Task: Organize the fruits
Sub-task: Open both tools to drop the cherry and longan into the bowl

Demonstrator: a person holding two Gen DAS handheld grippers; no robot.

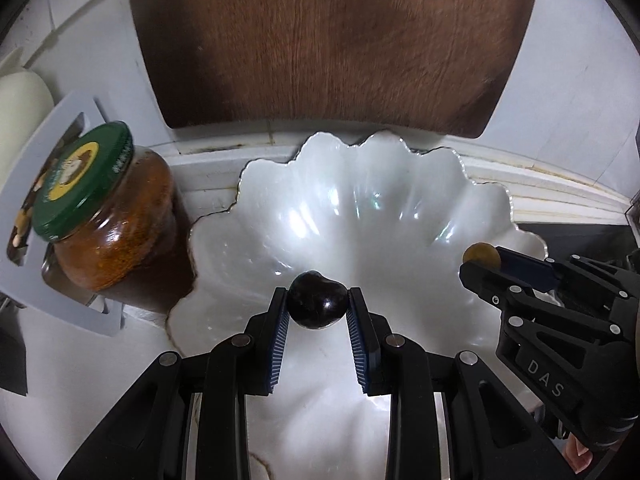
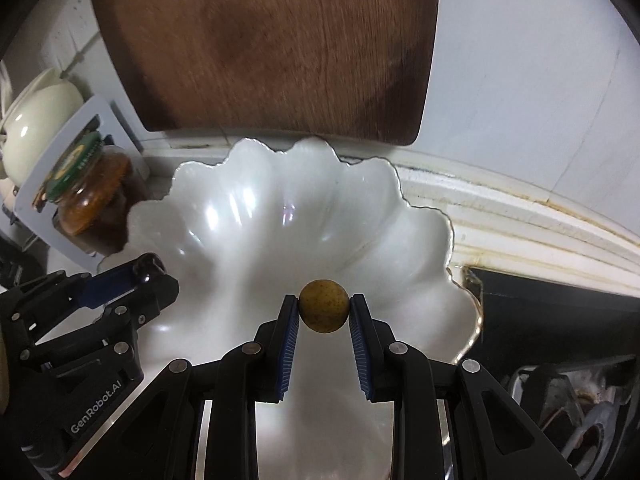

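Two fruits held above scalloped white bowl (image 1: pixel 400 200): dark plum (image 1: pixel 317 300), long axis crosswise, pinched in left gripper (image 1: pixel 318 304); round tan fruit (image 2: pixel 324 306) in right gripper (image 2: pixel 325 308). Jar (image 1: pixel 108 216) beside bowl's left rim; cutting board (image 1: pixel 328 40) behind.

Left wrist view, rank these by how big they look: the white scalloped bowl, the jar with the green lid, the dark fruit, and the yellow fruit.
1. White scalloped bowl
2. Jar with the green lid
3. Dark fruit, in the left gripper
4. Yellow fruit, in the right gripper

The dark fruit sits nearer the camera, so the fruits' true order is unsure.
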